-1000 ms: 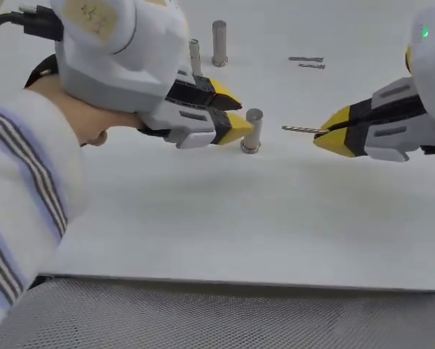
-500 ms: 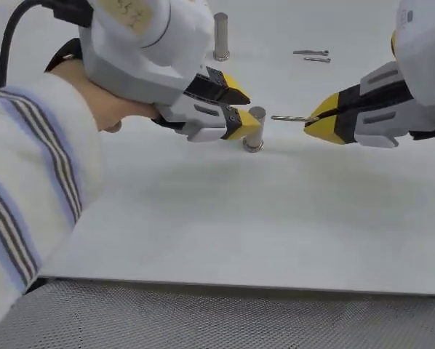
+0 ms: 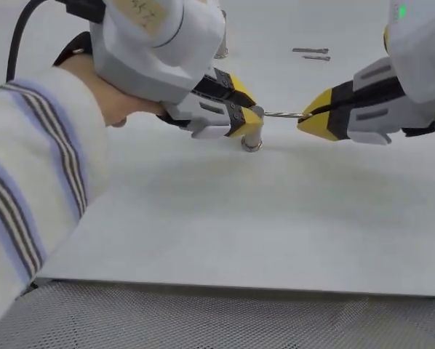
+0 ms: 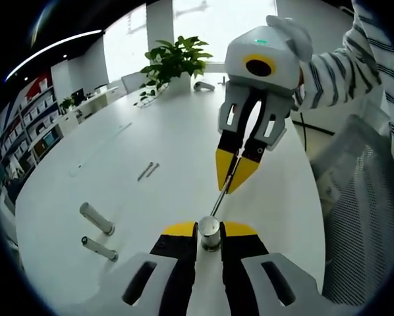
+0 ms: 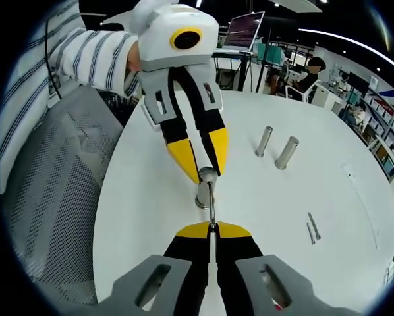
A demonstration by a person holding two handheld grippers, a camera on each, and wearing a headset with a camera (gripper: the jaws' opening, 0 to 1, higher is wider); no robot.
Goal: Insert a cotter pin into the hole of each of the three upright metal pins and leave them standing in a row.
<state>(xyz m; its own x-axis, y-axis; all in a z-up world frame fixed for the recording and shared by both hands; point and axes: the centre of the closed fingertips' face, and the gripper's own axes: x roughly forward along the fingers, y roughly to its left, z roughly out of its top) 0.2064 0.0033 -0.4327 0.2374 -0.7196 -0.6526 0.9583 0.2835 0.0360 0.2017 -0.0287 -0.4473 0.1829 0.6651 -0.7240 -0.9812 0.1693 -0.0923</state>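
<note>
Left gripper (image 3: 246, 115) clamped on near metal pin (image 3: 253, 132), upright on table (image 3: 225, 218). Right gripper (image 3: 305, 118) pinches cotter pin (image 3: 281, 115), tip at the hole. Likely first insertion; far metal pins (image 5: 286, 152) and loose cotter pins (image 3: 310, 51) remain.

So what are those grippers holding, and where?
Right gripper pinches a cotter pin by one end; left gripper clamps the upright metal pin near its top.
</note>
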